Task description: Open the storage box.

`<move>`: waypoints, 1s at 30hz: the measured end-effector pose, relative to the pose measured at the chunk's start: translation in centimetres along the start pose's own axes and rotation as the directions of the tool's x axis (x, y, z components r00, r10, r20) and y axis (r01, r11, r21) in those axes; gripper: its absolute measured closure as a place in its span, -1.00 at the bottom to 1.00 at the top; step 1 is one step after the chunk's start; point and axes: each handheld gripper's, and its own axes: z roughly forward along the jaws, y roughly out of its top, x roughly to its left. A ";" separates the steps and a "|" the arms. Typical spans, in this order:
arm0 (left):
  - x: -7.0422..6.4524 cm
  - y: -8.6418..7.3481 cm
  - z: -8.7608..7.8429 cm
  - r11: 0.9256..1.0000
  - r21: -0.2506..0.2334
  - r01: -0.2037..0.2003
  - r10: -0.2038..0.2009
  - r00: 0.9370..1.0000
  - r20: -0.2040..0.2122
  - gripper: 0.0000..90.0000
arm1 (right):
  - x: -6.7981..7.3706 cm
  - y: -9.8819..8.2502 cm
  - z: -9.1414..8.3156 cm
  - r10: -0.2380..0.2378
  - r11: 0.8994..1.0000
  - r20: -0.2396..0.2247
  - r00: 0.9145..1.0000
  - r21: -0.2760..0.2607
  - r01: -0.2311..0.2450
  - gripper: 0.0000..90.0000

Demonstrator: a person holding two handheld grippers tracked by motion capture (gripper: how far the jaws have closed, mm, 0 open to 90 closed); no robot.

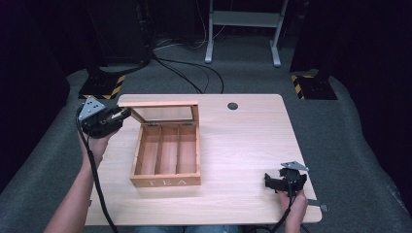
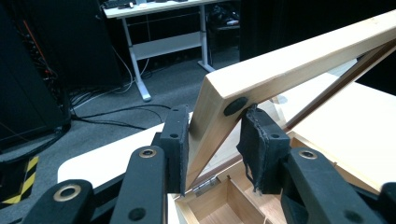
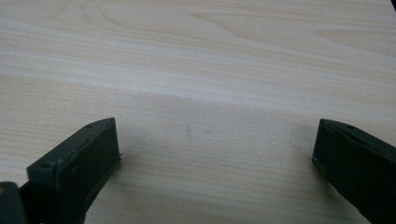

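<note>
Fig.: one wooden tea box (image 1: 165, 182) on one light wood table (image 1: 243, 145), lid (image 1: 160, 104) raised. Box sits left of table centre, front wall lettered "TEA" facing the person; 3 long compartments inside, side by side, running front to back. Lid stands roughly upright off the back wall, w/ a clear pane in its frame; 2 small hinges at the rear edge.

Two grippers, one per hand. Left gripper (image 1: 125, 114), at the box's rear-left corner, has its 2 jaws clamped on the lid's left frame edge. In the left gripper view (image 2: 215, 140) one pad presses each face of the frame corner (image 2: 243, 88); a dark round bumper sits on the frame just above the right pad; 1 hinge seen below.

Right gripper (image 1: 270, 180) lies low near the table's front-right edge, well apart from the box. Right gripper view (image 3: 215, 154): 2 jaws wide apart, bare tabletop between, nothing held.

Table has 1 dark round cable hole (image 1: 232, 106) near its far edge.
</note>
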 end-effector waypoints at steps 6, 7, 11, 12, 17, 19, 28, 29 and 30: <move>0.0 0.0 0.0 1.000 -0.003 0.001 -0.001 1.000 -0.002 0.40 | 0.0 0.0 0.0 -0.001 1.000 0.000 1.000 0.004 0.001 -1.00; 0.0 0.0 0.0 1.000 -0.002 0.002 -0.002 1.000 -0.002 0.40 | 0.0 0.0 0.0 -0.001 1.000 0.000 1.000 0.005 0.001 -1.00; 0.0 0.1 0.1 1.000 0.000 0.000 0.000 1.000 -0.002 0.40 | 0.0 0.0 0.0 -0.001 1.000 0.000 1.000 0.005 0.001 -1.00; 0.0 0.1 0.1 1.000 0.000 0.000 0.000 1.000 -0.001 0.40 | 0.0 0.0 0.0 -0.001 1.000 0.000 1.000 0.005 0.001 -1.00; 0.0 0.1 0.1 1.000 0.001 -0.001 0.001 1.000 -0.001 0.40 | 0.0 0.0 0.0 -0.001 1.000 0.000 1.000 0.005 0.001 -1.00; 0.0 0.1 0.0 1.000 0.003 -0.001 0.001 1.000 0.000 0.40 | 0.0 0.0 0.0 -0.001 1.000 0.000 1.000 0.005 0.001 -1.00; 0.0 0.1 0.0 1.000 0.003 -0.002 0.002 1.000 0.000 0.40 | 0.0 0.0 0.0 -0.001 1.000 0.000 1.000 0.005 0.001 -1.00; 0.0 0.1 0.0 1.000 0.003 -0.002 0.002 1.000 0.001 0.40 | 0.0 0.0 0.0 0.000 1.000 0.000 1.000 0.005 0.000 -1.00; 0.0 0.1 0.0 1.000 0.003 -0.002 0.002 1.000 0.000 0.40 | 0.0 0.0 0.0 -0.001 1.000 0.000 1.000 0.005 0.001 -1.00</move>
